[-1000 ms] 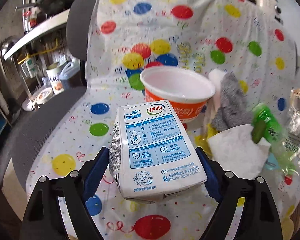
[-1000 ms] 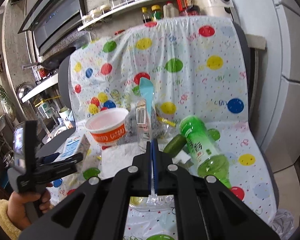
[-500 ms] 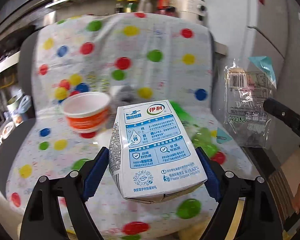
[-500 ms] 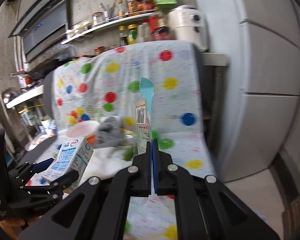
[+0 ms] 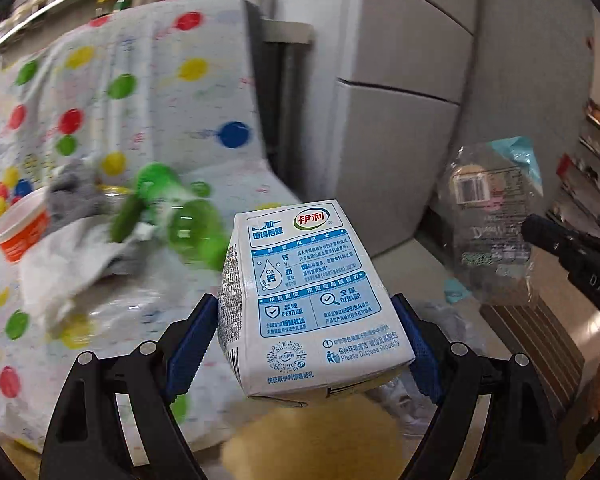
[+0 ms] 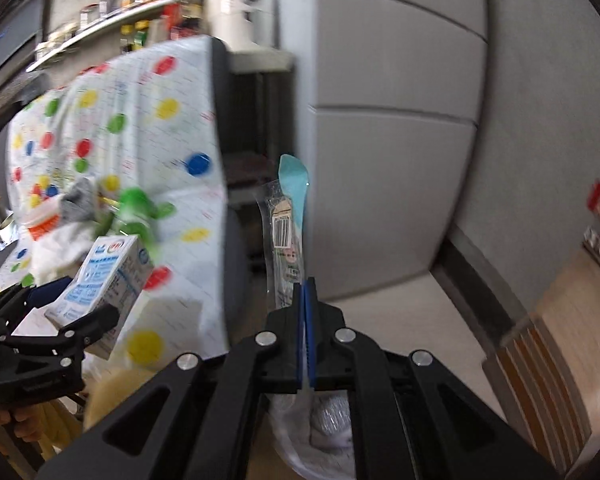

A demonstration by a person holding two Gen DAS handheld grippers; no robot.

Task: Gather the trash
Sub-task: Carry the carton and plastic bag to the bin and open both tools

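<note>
I see the left gripper (image 5: 306,320) clamped wide on the milk carton (image 5: 308,300), held in the air beside the spotted chair cover (image 5: 148,92). Right gripper (image 6: 306,300) pinched together on a clear wrapper (image 6: 286,232) (barcode showing), held upright.

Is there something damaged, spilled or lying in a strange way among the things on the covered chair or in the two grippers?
No spill shows. The milk carton in the left gripper looks dented, its sides bulging unevenly. The green bottle lies on its side on the dotted cover among crumpled paper. The right gripper pinches a clear wrapper.
</note>
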